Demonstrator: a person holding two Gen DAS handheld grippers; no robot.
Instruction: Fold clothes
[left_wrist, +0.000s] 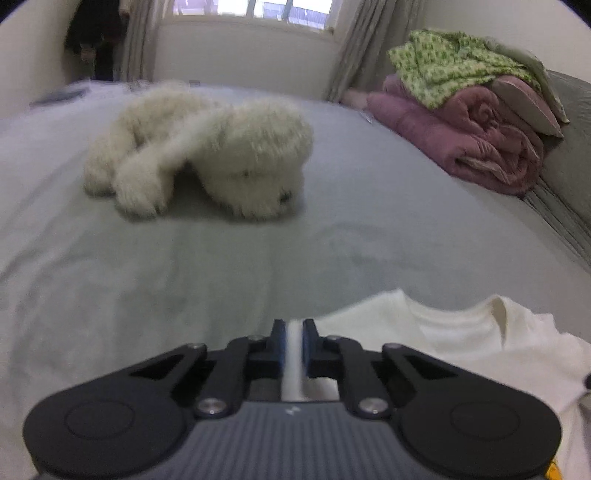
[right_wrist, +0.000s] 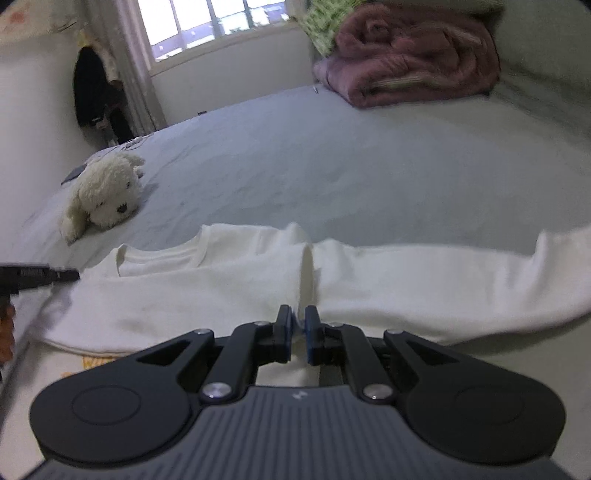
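White cotton-like sweatshirt (right_wrist: 229, 288) spread flat across the near part of the grey bed (right_wrist: 332, 166), neckline turned toward the far side, one long sleeve stretched out toward the right edge of the right wrist view. Left gripper (left_wrist: 294, 326) low over the garment's left shoulder edge, jaws nearly closed with a strip of white cloth pinched between the blue pads. Same gripper visible from the right wrist camera as a dark tip at the far left edge, touching the shirt's edge. Right gripper (right_wrist: 299, 314) at the shirt's near edge, jaws drawn close together with a narrow gap; a raised ridge of white fabric running straight up from between them, apparently clamped, though motion blur leaves the contact itself unclear. A patch of yellow print just showing at the lower left hem.

Fluffy white toy dog (left_wrist: 199, 147) lying on the bed well beyond the shirt, toward the far left, head down on the sheet. Rolled pink blanket (left_wrist: 472, 136) at the far right of the bed against a grey headboard (left_wrist: 572, 155), a green patterned cloth (left_wrist: 454, 62) heaped on top of it. Pale curtains (right_wrist: 136, 62) flanking a bright window (right_wrist: 214, 22) behind the bed, dark clothing (right_wrist: 94, 92) hanging beside the left curtain.
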